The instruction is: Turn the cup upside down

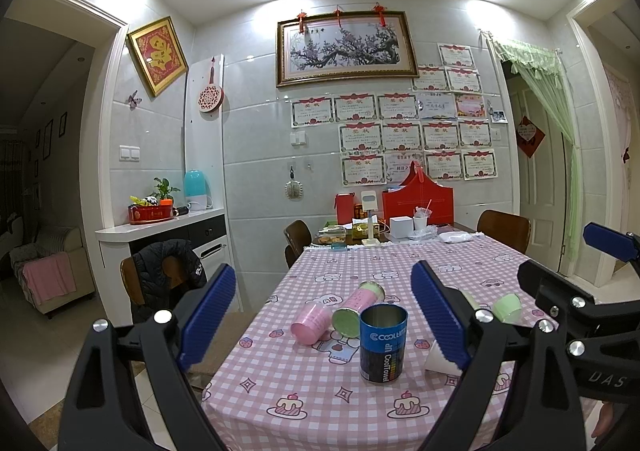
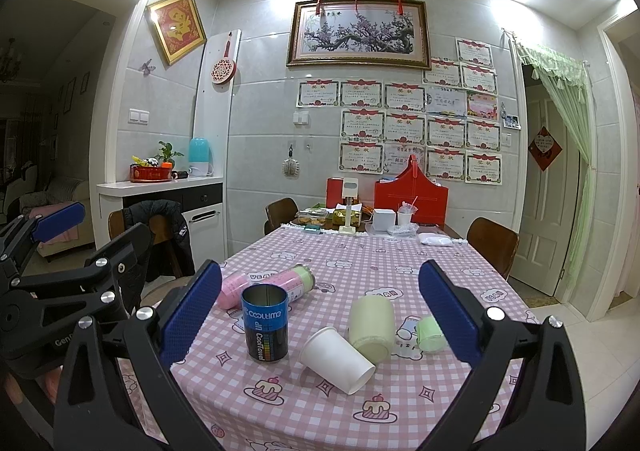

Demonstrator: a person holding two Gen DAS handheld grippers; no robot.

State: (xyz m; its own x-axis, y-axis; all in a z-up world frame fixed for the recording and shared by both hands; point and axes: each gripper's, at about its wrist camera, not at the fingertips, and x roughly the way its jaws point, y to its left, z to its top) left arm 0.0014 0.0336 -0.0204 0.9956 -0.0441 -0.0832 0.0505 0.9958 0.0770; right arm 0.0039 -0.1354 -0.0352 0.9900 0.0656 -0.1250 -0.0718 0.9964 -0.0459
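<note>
A blue metal cup (image 1: pixel 383 343) marked "COOLTIME" stands upright, mouth up, on the pink checked tablecloth (image 1: pixel 304 387); it also shows in the right wrist view (image 2: pixel 265 322). My left gripper (image 1: pixel 322 315) is open and empty, held above the near table edge with the blue cup between its fingers in view. My right gripper (image 2: pixel 320 315) is open and empty, to the right of the left one. A white paper cup (image 2: pixel 335 359), a cream cup (image 2: pixel 372 327) and a small green cup (image 2: pixel 430 333) lie on their sides.
A pink cup (image 1: pixel 309 323) and a pink-green canister (image 1: pixel 357 309) lie behind the blue cup. Boxes, a red bag (image 1: pixel 418 201) and food fill the far end of the table. Brown chairs (image 1: pixel 505 229) stand around it; one with a black jacket (image 1: pixel 168 271) is at the left.
</note>
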